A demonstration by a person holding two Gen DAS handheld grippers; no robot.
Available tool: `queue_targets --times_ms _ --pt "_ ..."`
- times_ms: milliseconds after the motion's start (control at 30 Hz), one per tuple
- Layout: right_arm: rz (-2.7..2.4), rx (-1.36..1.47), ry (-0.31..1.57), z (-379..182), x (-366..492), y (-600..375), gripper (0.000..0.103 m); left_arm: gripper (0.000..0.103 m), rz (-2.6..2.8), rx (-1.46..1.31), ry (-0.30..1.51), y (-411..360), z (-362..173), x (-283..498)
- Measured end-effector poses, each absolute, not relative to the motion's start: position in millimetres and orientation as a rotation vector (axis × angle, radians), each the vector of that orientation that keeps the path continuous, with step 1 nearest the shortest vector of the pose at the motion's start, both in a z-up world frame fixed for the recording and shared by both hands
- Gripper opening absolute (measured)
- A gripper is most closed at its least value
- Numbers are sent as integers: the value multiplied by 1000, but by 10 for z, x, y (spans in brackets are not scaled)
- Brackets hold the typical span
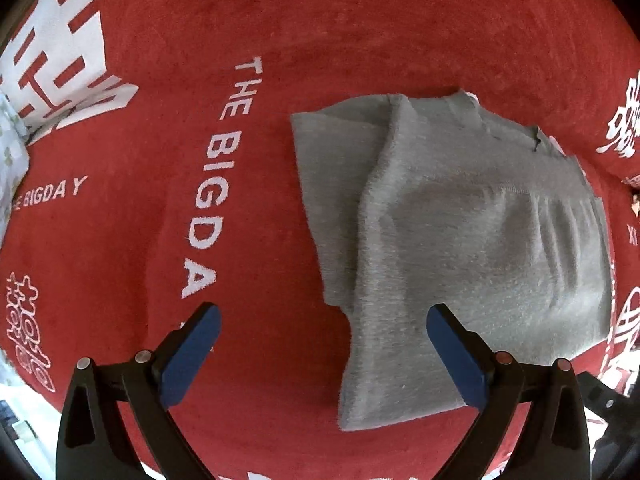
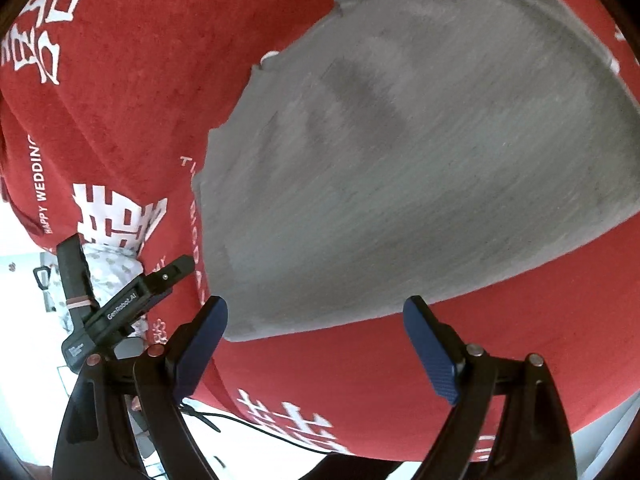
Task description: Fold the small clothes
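Note:
A small grey garment (image 1: 460,232) lies folded on a red cloth with white lettering (image 1: 240,240). In the left wrist view it fills the right half, with a folded flap running toward the near edge. My left gripper (image 1: 324,320) is open and empty above the cloth, its right finger over the garment's near edge. In the right wrist view the grey garment (image 2: 400,160) fills the centre and right. My right gripper (image 2: 316,312) is open and empty just above the garment's near edge. The left gripper's body (image 2: 120,304) shows at the lower left.
The red cloth (image 2: 120,100) covers the surface and carries white characters and words. A pale patterned fabric (image 1: 10,152) lies at the left edge. The cloth's near edge (image 2: 360,440) drops off to a white floor with a black cable (image 2: 248,424).

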State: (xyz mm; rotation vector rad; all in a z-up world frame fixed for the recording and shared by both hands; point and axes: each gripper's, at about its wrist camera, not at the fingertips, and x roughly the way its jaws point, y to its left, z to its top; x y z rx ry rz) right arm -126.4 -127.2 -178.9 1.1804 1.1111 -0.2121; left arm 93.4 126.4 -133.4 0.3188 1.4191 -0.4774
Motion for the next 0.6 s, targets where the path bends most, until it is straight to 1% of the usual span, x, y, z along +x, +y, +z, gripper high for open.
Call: queue_targets --times_ms 167,367,600 --pt "-218 1266 1087 -1867 -1260 -1122 92 103 -511 312 1404 1333 -1335 999" --pt "-211 1339 1068 -1984 -1285 -942 92 103 -561 284 1426 1402 -1431 1117" --pt "-190 1482 971 -2224 -1244 -818 92 103 -590 267 1460 1421 -1530 1198"
